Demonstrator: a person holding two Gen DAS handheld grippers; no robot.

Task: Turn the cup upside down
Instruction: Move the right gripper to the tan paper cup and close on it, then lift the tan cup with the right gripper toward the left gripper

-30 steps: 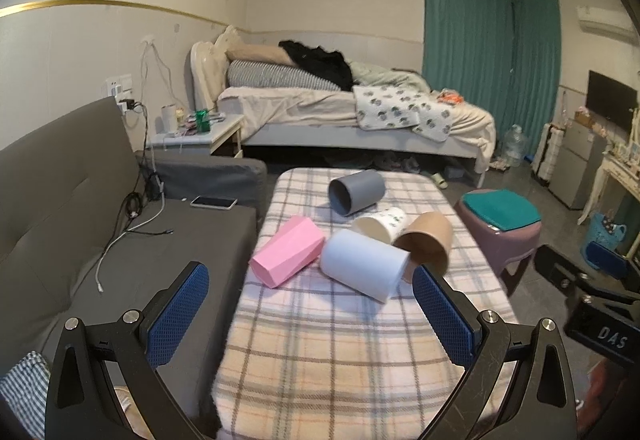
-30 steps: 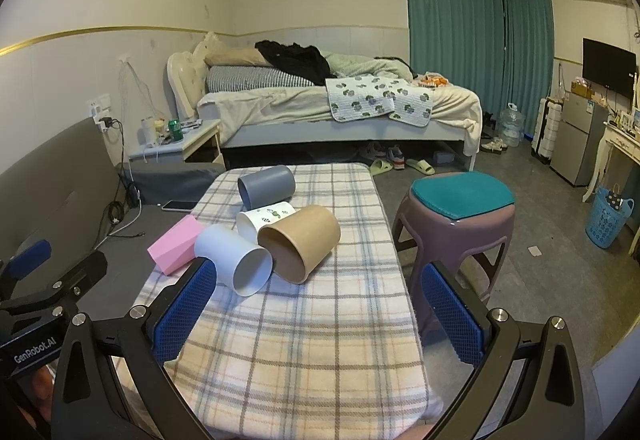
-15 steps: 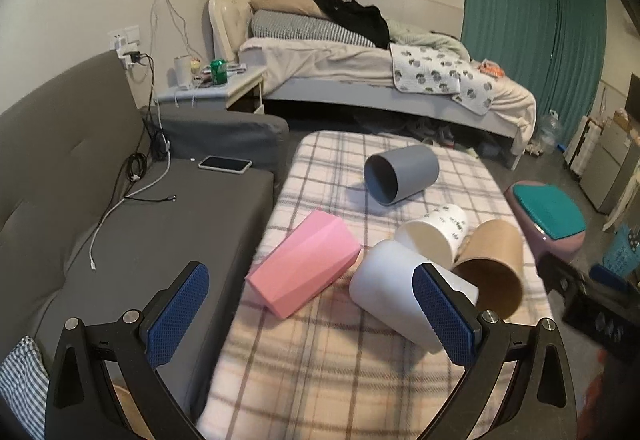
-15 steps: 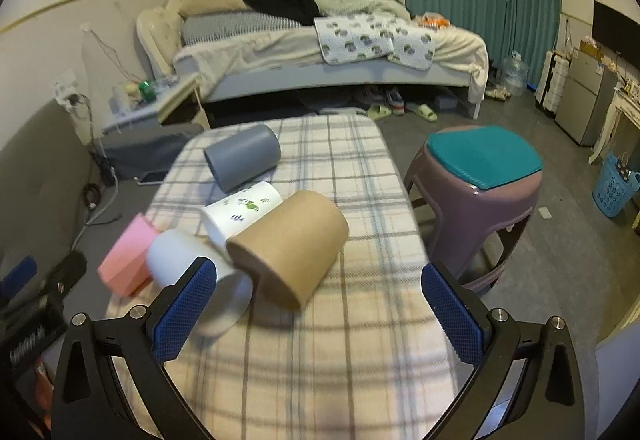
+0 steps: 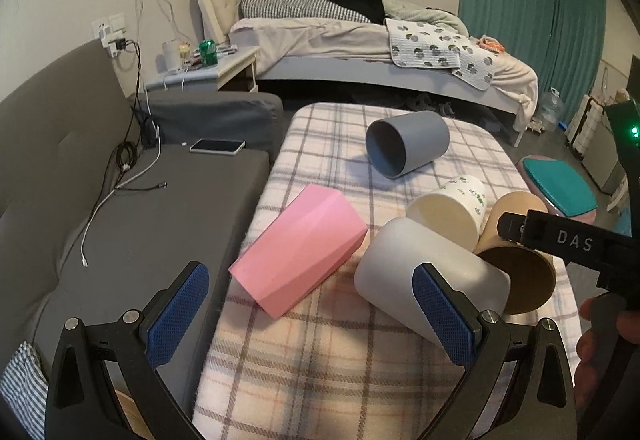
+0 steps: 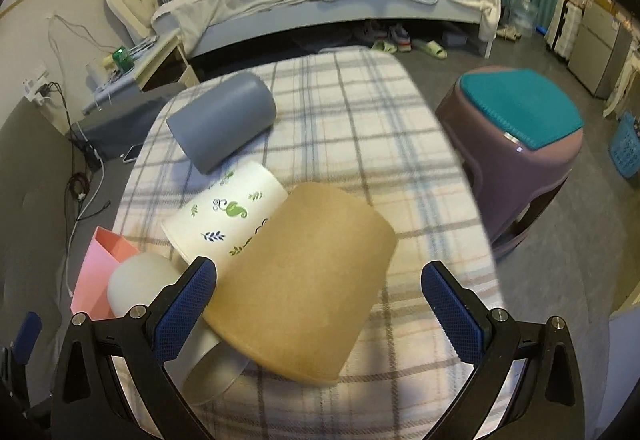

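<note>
Right wrist view: your right gripper (image 6: 318, 310) had its fingers spread wide around the brown cup (image 6: 304, 288), lying on its side at lower centre of the bench (image 6: 400, 144). Your left gripper (image 5: 310, 306) was also spread, holding nothing, near the pink cup (image 5: 300, 250).

Phone (image 5: 217, 146) on grey sofa (image 5: 132, 208); purple stool (image 6: 516, 144) beside checked table (image 6: 360, 128); bed (image 5: 360, 44) behind
</note>
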